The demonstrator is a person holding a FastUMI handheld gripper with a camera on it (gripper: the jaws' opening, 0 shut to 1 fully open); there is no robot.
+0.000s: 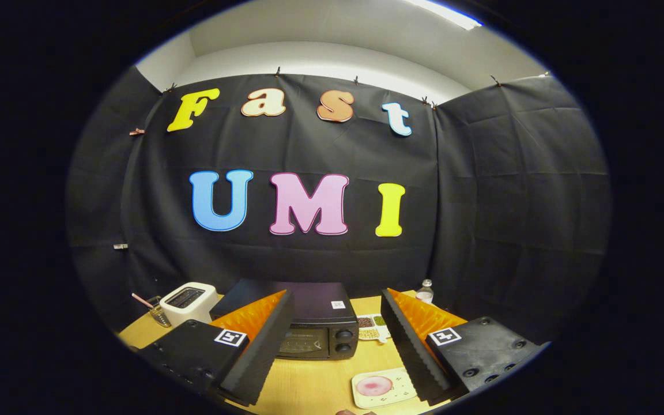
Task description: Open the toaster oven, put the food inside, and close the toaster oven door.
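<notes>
Gripper (pixel 338 340), fingers spread wide and empty, faces the shut oven (pixel 314 325) beyond them; come in level, hook the door's top edge, and pull down slowly.

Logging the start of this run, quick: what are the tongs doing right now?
Tongs: open, holding nothing, fingers spread above the table with the closed toaster oven just ahead between them.

The worktop (pixel 314 386) is smooth, matt wood-look board. The toaster oven (pixel 314 325) has a matt dark casing and a glossy glass door. The white toaster (pixel 189 302) looks like smooth, glossy plastic.
</notes>
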